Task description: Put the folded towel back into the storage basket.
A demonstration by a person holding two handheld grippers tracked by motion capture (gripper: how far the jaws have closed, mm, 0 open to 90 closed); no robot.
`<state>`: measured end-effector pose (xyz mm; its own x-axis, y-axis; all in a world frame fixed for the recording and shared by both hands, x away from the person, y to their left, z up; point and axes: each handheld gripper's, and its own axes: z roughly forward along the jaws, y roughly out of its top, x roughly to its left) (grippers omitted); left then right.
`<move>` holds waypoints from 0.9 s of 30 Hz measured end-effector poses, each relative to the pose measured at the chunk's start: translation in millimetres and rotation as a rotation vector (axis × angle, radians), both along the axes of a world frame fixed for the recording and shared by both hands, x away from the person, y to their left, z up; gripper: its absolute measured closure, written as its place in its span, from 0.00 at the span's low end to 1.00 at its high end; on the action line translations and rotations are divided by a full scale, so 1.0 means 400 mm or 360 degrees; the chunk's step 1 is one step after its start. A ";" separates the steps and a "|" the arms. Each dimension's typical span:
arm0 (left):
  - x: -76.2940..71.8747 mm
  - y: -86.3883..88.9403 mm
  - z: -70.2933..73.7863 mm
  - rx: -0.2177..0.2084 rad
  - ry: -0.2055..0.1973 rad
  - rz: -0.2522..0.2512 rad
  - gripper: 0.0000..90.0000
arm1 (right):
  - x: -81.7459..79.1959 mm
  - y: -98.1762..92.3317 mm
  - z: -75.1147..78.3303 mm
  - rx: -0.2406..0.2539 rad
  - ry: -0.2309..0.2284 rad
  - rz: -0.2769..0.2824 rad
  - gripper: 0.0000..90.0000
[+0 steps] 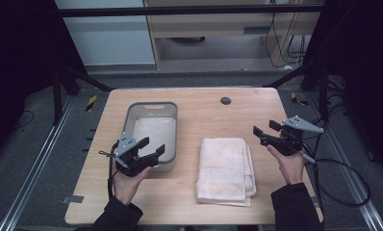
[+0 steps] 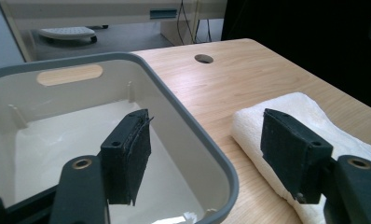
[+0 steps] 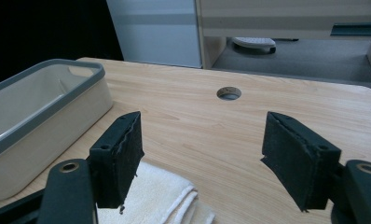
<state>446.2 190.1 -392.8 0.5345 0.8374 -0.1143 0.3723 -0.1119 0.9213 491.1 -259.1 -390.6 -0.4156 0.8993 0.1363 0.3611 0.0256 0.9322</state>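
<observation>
High view: a pale wooden tabletop (image 1: 189, 197) with a round cable hole (image 1: 225, 100) near its far edge stands on grey carpet between dark frame legs, with a light cabinet and hanging cables behind it. At the left, the left gripper (image 1: 148, 148) hovers at the near right corner of a grey-rimmed cream tub (image 1: 151, 105); its jaws are spread apart with nothing between them. In the left gripper view one jaw hangs over the tub's inside and the other above the folded white towel (image 1: 225, 169). The towel lies flat on the tabletop, just beside the tub's right wall. At the right, the right gripper (image 1: 265, 129) is held near the towel's far right corner, jaws parted and empty, clear of the cloth.
</observation>
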 end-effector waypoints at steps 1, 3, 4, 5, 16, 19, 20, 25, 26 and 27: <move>0.000 -0.006 -0.001 -0.0001 0.0002 -0.0005 0.36 | 0.002 0.001 0.000 -0.0007 0.0002 0.0004 0.32; 0.000 -0.022 -0.005 -0.0003 0.0010 -0.0020 0.37 | 0.009 0.008 -0.002 -0.0015 0.0017 0.0015 0.31; 0.000 -0.022 -0.005 -0.0003 0.0010 -0.0020 0.37 | 0.009 0.008 -0.002 -0.0015 0.0017 0.0015 0.31; 0.000 -0.037 -0.010 0.0007 0.0017 -0.0039 0.37 | 0.014 0.015 -0.004 -0.0039 0.0029 0.0031 0.30; -0.007 -0.095 -0.040 0.0062 0.0059 -0.0113 0.38 | 0.032 0.038 -0.023 -0.0089 0.0080 0.0076 0.29; -0.010 -0.109 -0.046 0.0067 0.0066 -0.0129 0.39 | 0.036 0.045 -0.031 -0.0116 0.0098 0.0081 0.29; -0.010 -0.109 -0.046 0.0067 0.0066 -0.0129 0.39 | 0.036 0.045 -0.031 -0.0116 0.0098 0.0081 0.29; -0.018 -0.139 -0.059 0.0108 0.0079 -0.0178 0.39 | 0.040 0.057 -0.042 -0.0150 0.0117 0.0092 0.28; -0.018 -0.139 -0.059 0.0108 0.0079 -0.0178 0.39 | 0.040 0.057 -0.042 -0.0150 0.0117 0.0092 0.28; -0.020 -0.145 -0.062 0.0111 0.0085 -0.0190 0.39 | 0.041 0.061 -0.046 -0.0158 0.0134 0.0103 0.27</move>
